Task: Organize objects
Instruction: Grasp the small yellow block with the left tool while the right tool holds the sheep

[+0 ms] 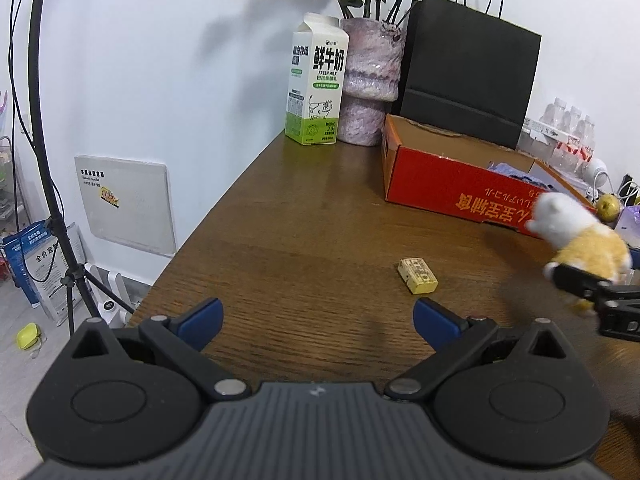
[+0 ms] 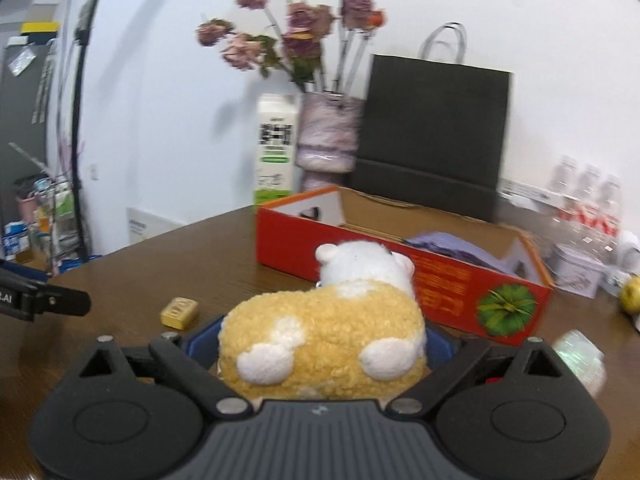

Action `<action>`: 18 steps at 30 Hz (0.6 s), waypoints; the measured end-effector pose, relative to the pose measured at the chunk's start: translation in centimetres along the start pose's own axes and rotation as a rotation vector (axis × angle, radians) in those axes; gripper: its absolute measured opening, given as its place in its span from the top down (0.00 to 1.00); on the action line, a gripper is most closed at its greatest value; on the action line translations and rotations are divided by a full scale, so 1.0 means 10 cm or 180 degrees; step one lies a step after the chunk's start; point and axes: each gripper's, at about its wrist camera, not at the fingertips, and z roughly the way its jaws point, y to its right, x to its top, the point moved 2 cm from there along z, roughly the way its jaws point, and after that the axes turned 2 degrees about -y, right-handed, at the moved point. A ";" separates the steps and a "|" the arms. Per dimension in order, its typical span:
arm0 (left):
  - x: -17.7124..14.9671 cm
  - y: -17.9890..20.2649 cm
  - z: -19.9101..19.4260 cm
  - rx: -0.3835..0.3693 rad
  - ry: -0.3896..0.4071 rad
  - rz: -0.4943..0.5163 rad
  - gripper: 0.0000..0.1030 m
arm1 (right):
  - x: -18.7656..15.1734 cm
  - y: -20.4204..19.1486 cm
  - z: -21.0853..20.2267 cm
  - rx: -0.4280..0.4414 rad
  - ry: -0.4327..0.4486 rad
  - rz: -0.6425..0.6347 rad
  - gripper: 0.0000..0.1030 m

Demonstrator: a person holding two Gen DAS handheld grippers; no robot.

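Observation:
A tan and white plush toy (image 2: 324, 332) fills the space between the fingers of my right gripper (image 2: 320, 338), whose blue pads press on both its flanks. In the left wrist view the same plush toy (image 1: 580, 240) hangs at the right edge over the right gripper (image 1: 600, 292), just in front of the red cardboard box (image 1: 440, 184). The box (image 2: 440, 284) is open on top with a purple item (image 2: 452, 246) inside. My left gripper (image 1: 318, 316) stands open over the wooden table (image 1: 300, 220), nothing between its fingers. A small yellow block (image 1: 417, 275) lies ahead of it.
A milk carton (image 1: 316, 84), a vase of dried roses (image 1: 370, 80) and a black paper bag (image 1: 468, 72) line the back wall. Water bottles (image 2: 588, 200) and a yellow-green fruit (image 2: 632, 298) sit right of the box. The table's left edge drops to a light stand (image 1: 68, 272).

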 end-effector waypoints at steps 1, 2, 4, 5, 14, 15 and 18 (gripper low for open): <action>0.00 0.00 0.01 0.0012 -0.0009 0.0004 0.00 | -0.02 0.04 -0.03 -0.0043 -0.0005 0.0024 0.07; 0.00 0.00 0.02 0.0023 -0.0014 0.0006 0.00 | -0.04 0.08 -0.05 -0.0079 -0.0010 0.0055 0.07; -0.01 0.01 0.03 0.0044 -0.0019 0.0008 0.00 | -0.07 0.16 -0.11 -0.0154 -0.0015 0.0107 0.07; -0.01 0.01 0.03 0.0059 -0.0026 0.0010 0.00 | -0.09 0.20 -0.14 -0.0179 -0.0011 0.0124 0.07; -0.01 0.20 0.12 0.0091 -0.0059 0.0160 0.00 | -0.27 0.60 -0.40 -0.0433 0.0022 0.0258 0.06; 0.00 0.27 0.13 0.0080 -0.0057 0.0193 0.00 | -0.28 0.64 -0.42 -0.0452 0.0034 0.0285 0.06; 0.06 0.49 0.21 0.0028 -0.0099 0.0267 0.00 | -0.29 0.73 -0.47 -0.0479 0.0088 0.0394 0.06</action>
